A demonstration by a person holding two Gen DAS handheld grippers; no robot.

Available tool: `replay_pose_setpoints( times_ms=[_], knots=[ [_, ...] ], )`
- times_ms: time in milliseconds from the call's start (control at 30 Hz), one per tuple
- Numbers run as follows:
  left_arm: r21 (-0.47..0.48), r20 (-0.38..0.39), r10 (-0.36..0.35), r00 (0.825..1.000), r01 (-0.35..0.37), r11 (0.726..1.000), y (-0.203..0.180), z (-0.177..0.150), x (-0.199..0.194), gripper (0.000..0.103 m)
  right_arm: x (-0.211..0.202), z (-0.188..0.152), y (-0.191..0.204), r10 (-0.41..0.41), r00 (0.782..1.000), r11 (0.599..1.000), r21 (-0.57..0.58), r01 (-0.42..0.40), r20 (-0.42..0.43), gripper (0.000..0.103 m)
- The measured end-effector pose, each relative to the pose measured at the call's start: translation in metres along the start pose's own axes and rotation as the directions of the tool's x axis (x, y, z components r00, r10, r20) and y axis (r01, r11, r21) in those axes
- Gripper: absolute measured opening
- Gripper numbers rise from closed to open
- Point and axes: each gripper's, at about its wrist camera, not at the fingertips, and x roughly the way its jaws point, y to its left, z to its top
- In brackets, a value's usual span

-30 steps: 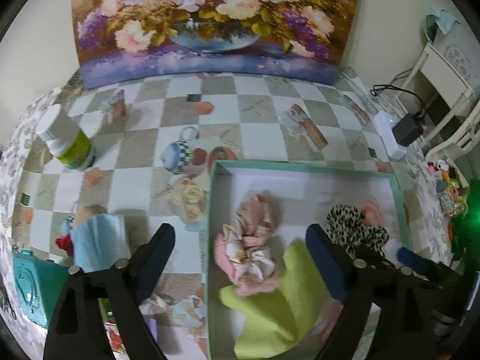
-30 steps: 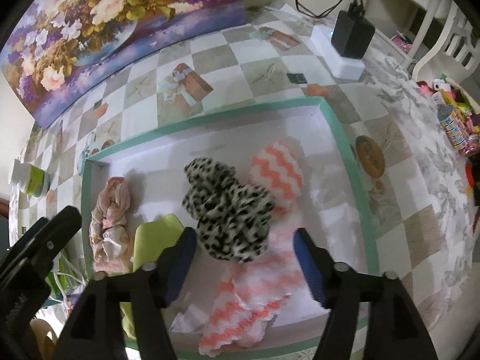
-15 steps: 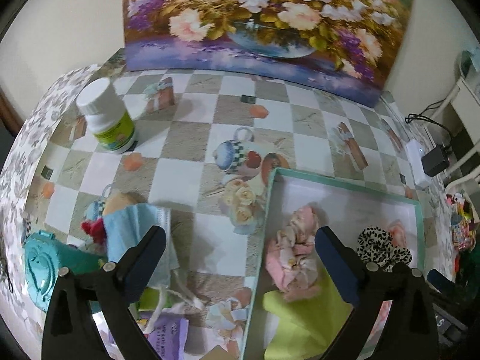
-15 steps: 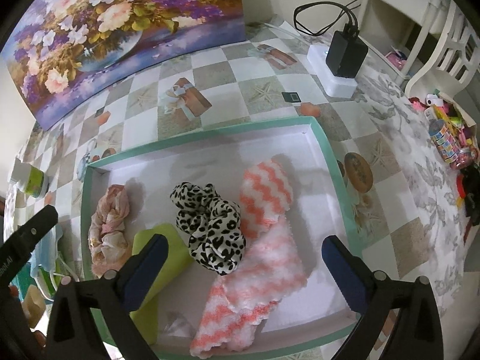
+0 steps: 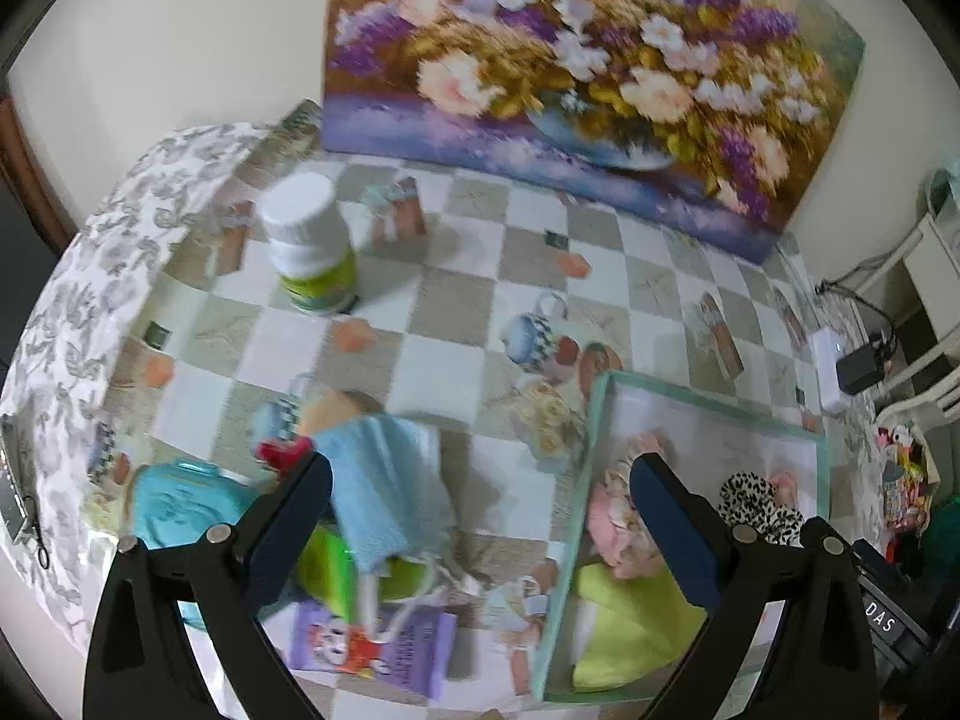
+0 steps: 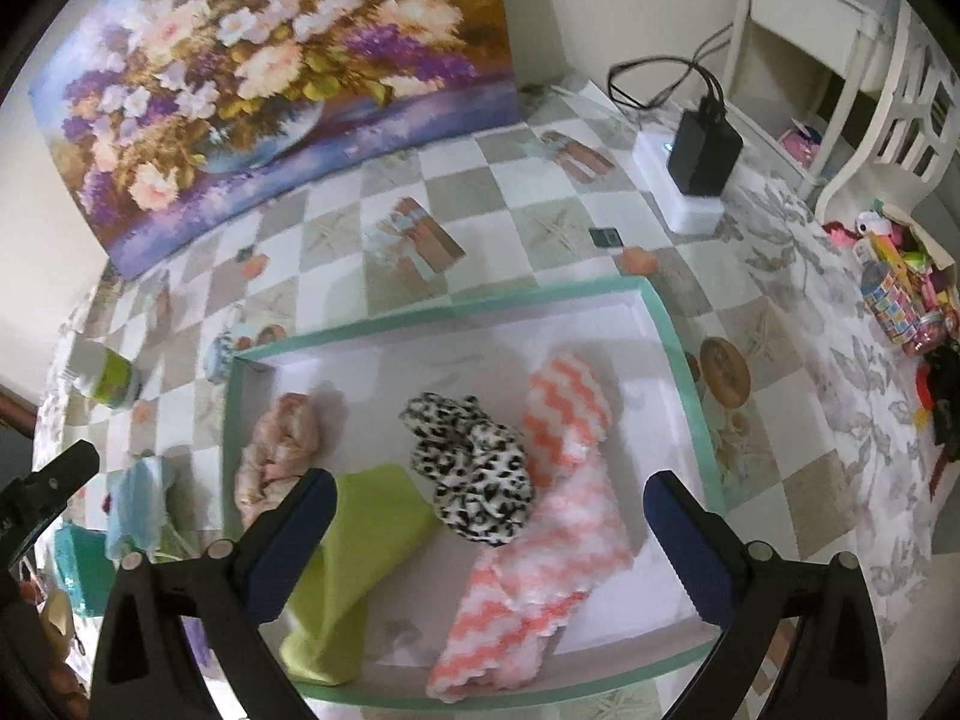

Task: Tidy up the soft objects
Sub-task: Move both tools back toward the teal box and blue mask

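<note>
A teal-rimmed white box (image 6: 678, 336) (image 5: 591, 444) holds a pink scrunchie (image 6: 282, 444) (image 5: 612, 516), a lime cloth (image 6: 354, 546) (image 5: 630, 618), a leopard scrunchie (image 6: 474, 468) (image 5: 756, 504) and an orange-white zigzag cloth (image 6: 540, 546). My right gripper (image 6: 489, 516) hangs open above the box, nothing between its fingers. My left gripper (image 5: 480, 504) is open over the tablecloth left of the box, with a light blue face mask (image 5: 384, 492) (image 6: 135, 504) just by its left finger, untouched. The mask lies on a pile outside the box.
A white bottle with a green label (image 5: 309, 246) (image 6: 105, 375) stands on the checked tablecloth. A teal case (image 5: 180, 510), a lime object (image 5: 327, 570) and a purple packet (image 5: 372, 642) sit by the mask. A floral painting (image 5: 588, 66) leans at the back; a charger (image 6: 702, 150) sits at right.
My left gripper swung left, from over the box to over the mask and tablecloth. My right gripper opened wide, letting go of the leopard scrunchie, and rose a little.
</note>
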Motion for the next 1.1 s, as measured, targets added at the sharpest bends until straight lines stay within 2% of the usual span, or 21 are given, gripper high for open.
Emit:
replay_pose_setpoints(
  times_ms=[300,500,667,900,1000,1100],
  knots=[
    [-0.165,0.041,0.036,0.998,-0.029,0.986,0.064,0.004,-0.013,0.100,-0.010,-0.002,0.021,-0.002,1.000,0.999,-0.051,0.003,0.024,0.103],
    [-0.273,0.057,0.069,0.996,-0.051,0.961,0.110,0.005,-0.016,0.100,-0.008,-0.010,0.051,0.024,0.999,0.993,-0.116,-0.021,0.024,0.103],
    [-0.348,0.040,0.128,0.991,-0.106,0.931,0.143,0.003,-0.014,0.100,-0.004,-0.020,0.084,0.078,0.997,0.979,-0.189,-0.077,0.000,0.103],
    [-0.333,0.016,0.156,0.988,-0.142,0.932,0.153,0.003,-0.014,0.100,0.003,-0.028,0.117,0.167,0.985,0.960,-0.224,-0.170,-0.033,0.103],
    [-0.312,-0.003,0.140,0.990,-0.134,0.941,0.152,0.004,-0.011,0.100,0.010,-0.030,0.131,0.230,0.971,0.948,-0.211,-0.240,-0.070,0.103],
    [-0.309,-0.019,0.108,0.994,-0.109,0.945,0.151,0.004,-0.009,0.100,0.014,-0.032,0.145,0.258,0.962,0.939,-0.214,-0.271,-0.086,0.103]
  ],
)
